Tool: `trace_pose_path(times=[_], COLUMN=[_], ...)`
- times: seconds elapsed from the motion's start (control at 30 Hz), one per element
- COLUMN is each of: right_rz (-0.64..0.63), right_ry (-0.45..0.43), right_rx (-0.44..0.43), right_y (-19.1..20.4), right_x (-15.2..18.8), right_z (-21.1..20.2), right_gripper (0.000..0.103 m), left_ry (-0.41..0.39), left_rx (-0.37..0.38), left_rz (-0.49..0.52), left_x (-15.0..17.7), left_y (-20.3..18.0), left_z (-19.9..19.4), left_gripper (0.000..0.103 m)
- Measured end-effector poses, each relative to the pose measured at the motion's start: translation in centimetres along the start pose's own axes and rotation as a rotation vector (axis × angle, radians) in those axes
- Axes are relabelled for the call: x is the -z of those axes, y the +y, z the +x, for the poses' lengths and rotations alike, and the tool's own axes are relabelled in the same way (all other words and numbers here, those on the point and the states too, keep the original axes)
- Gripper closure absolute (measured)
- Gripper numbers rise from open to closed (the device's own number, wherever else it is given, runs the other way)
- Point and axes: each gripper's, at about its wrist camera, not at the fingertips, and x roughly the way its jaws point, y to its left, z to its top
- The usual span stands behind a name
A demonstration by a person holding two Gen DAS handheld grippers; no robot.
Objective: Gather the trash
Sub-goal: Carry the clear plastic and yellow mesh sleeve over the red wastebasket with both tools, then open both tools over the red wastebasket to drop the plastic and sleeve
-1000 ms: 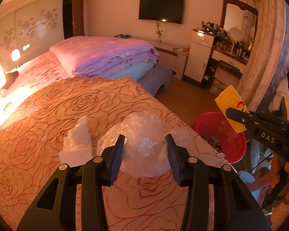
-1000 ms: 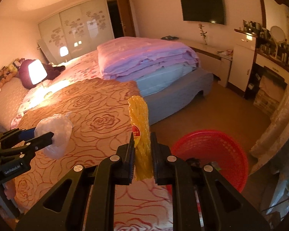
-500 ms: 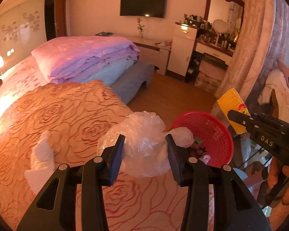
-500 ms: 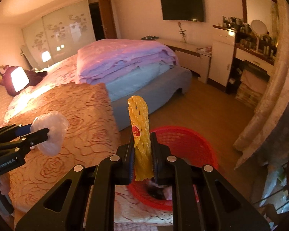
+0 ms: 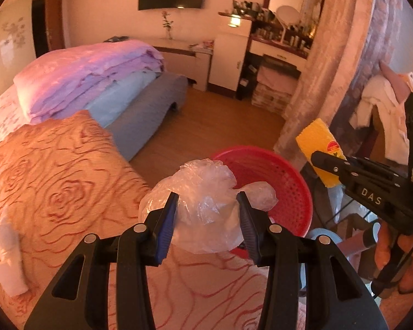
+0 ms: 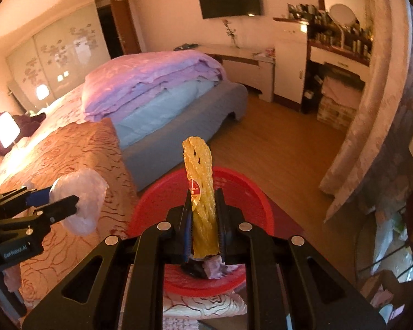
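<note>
Trash items, two in hand: clear plastic bag and yellow foam net sleeve.

Writing legible: "DAS" on the side of the right gripper, left wrist view. "GenRobot.AI" on the body of the left gripper, right wrist view. Round red-and-white sticker on the sleeve; its print is too small to read.

Left gripper: jaws fairly wide, blue pads pressed against both sides of the crumpled bag, which bulges out above and to the right of them. Bag is held over the near edge of the bed cover, just beside the red basket.

Right gripper: jaws narrow, clamped on the lower half of the sleeve. Sleeve stands upright, upper half free above the fingertips. In the right wrist view it sits directly over the red basket, which stands on the wooden floor against the bed.

Basket contents: some dark and pale scraps low in the basket, partly hidden behind the jaws.

White crumpled tissue lies on the bed cover, well apart from the bag.
</note>
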Motion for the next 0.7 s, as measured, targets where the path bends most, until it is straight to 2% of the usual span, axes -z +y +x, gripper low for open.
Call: trace_pose_path(times=[0.13, 0.27, 0.4, 0.57, 0.7], right_rz=[0.018, 0.037, 0.059, 0.072, 0.084], right_ry=[0.030, 0.068, 0.099, 0.127, 0.144], right_rx=[0.011, 0.027, 0.030, 0.021, 0.016], right_y=[-0.7, -1.6, -2.2, -2.4, -2.5], right_x=[0.4, 0.9, 1.3, 1.4, 1.5], right_z=[1.0, 2.5, 3.5, 4.5, 5.0], right_gripper=[0.088, 0.088, 0.088, 0.085, 0.079], left_ry=[0.024, 0.062, 0.086, 0.094, 0.092], left_rx=[0.029, 0.057, 0.062, 0.073, 0.077], left_rz=[0.025, 0.010, 0.022, 0.016, -0.004], left_x=[-0.3, -0.1, 0.2, 0.4, 0.4], left_y=[-1.3, -2.0, -2.3, -2.4, -2.3], left_z=[1.4, 3.3, 4.6, 5.3, 5.3], left_gripper=[0.061, 0.061, 0.060, 0.052, 0.039])
